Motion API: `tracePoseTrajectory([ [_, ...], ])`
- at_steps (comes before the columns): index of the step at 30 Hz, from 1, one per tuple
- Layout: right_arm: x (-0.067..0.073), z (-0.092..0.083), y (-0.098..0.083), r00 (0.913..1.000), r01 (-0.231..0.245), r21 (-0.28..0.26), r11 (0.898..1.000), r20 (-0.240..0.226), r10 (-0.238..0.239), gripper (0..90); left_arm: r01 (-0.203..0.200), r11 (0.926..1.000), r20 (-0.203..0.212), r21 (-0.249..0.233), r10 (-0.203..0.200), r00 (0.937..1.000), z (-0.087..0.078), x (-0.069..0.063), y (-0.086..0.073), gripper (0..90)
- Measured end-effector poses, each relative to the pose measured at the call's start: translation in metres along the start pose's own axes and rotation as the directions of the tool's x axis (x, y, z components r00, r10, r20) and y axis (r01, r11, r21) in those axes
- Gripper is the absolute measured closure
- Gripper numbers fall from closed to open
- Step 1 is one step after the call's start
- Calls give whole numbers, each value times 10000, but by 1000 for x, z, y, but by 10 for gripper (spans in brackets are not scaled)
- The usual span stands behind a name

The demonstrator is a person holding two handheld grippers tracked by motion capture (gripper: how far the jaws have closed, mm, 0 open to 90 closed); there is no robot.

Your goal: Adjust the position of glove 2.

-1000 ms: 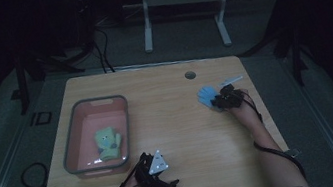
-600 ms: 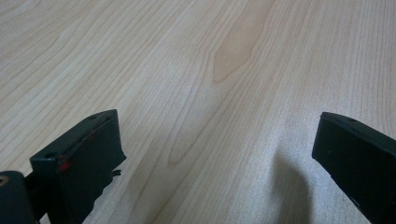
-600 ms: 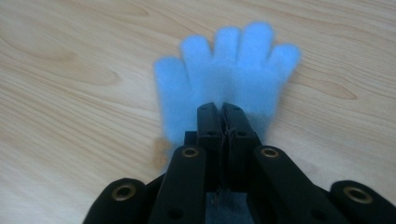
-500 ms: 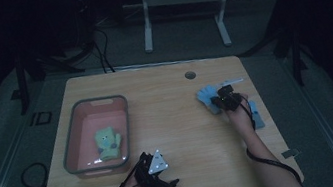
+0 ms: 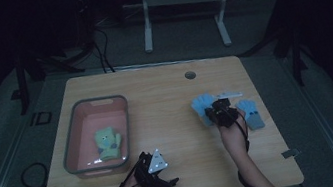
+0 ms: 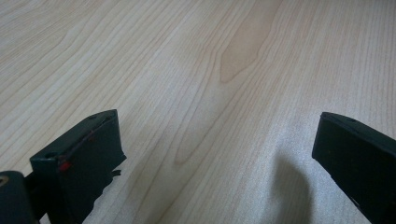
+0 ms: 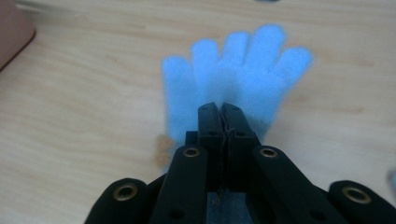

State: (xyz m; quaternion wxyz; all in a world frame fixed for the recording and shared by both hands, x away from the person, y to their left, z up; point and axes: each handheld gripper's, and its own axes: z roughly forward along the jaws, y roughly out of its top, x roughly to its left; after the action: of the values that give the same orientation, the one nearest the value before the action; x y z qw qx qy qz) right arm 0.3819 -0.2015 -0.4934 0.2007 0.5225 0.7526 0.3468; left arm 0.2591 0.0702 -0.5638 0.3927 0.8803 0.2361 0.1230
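My right gripper [image 5: 213,112] has carried the blue glove [image 7: 238,77] leftward, jaws clamped on its cuff; my left gripper [image 5: 158,173] rests open. The thin pinch, seemingly, could slip before the pink bin [image 5: 77,160].

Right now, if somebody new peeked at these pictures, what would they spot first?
Probably the light blue glove on the right side of the wooden table, pinched at its cuff by the right gripper, whose jaws are shut on it. Next, the pink tub on the left, with a green glove lying inside it. The left gripper rests open near the table's front edge.
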Motion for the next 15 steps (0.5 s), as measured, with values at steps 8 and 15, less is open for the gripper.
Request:
tracePoseTrajectory([
  [8, 25, 0, -25, 9991, -363, 2, 9993, 232, 363, 878, -155, 9998, -45, 83, 155, 9999, 0, -1, 1, 20],
  [15, 37, 5, -40, 9960, -823, -211, 9964, 329, 830, 878, -204, 9998, -26, 52, 204, 9998, 0, -2, 1, 20],
])
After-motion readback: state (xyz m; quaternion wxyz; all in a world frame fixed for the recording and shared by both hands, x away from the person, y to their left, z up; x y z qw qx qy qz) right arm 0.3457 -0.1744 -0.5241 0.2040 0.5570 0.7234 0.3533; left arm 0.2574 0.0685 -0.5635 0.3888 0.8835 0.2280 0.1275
